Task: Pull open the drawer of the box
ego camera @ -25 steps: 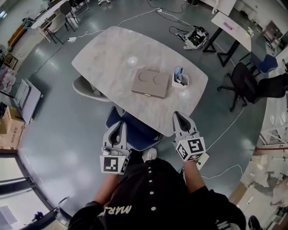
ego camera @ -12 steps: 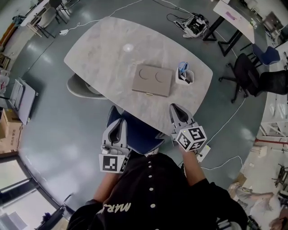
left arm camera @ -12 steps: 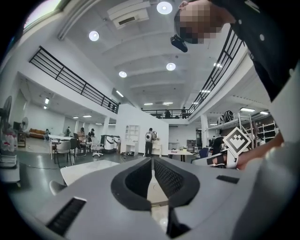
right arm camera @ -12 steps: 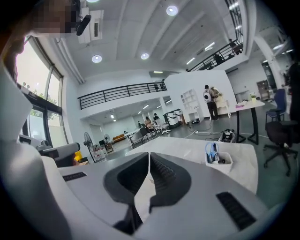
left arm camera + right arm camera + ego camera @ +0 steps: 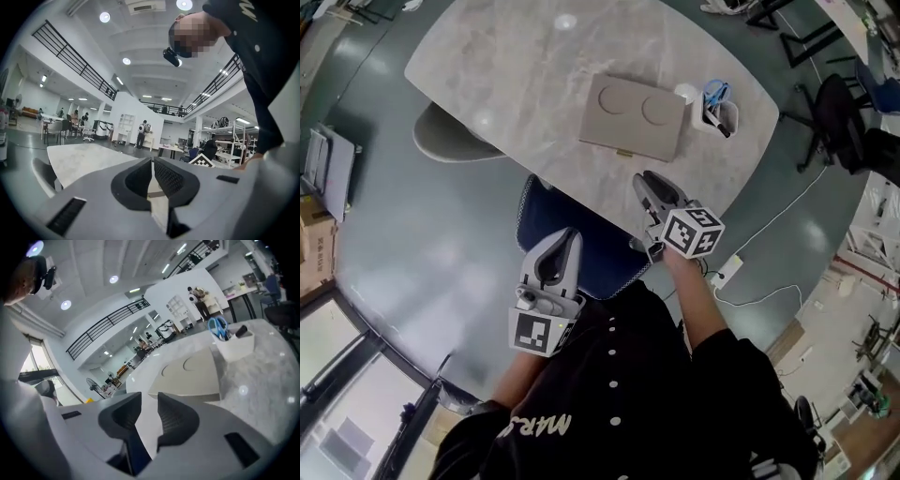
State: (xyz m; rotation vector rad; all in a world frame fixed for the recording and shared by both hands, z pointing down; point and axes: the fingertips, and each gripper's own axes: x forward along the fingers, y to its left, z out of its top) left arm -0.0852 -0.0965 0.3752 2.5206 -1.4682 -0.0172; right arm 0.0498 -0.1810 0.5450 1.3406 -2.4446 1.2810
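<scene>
A flat beige box (image 5: 633,117) with two round recesses on its lid lies on the marble table (image 5: 516,66). Its drawer front, with a small handle (image 5: 624,153), faces me and sits flush. My right gripper (image 5: 645,183) hovers over the table's near edge, a short way in front of the handle and touching nothing. In the right gripper view the box (image 5: 192,373) lies ahead, and the right gripper (image 5: 149,399) has its jaws opening with nothing between them. My left gripper (image 5: 567,236) hangs lower, off the table above the chair. In the left gripper view its pads (image 5: 165,174) stand almost together.
A white cup (image 5: 719,112) with blue scissors stands just right of the box. A blue chair (image 5: 572,258) is tucked under the table's near edge and a grey chair (image 5: 450,145) stands at its left side. Cables and office chairs lie on the floor to the right.
My right gripper has moved forward from beside my body to the table's near edge, closer to the box. The left gripper stays low by the blue chair.
</scene>
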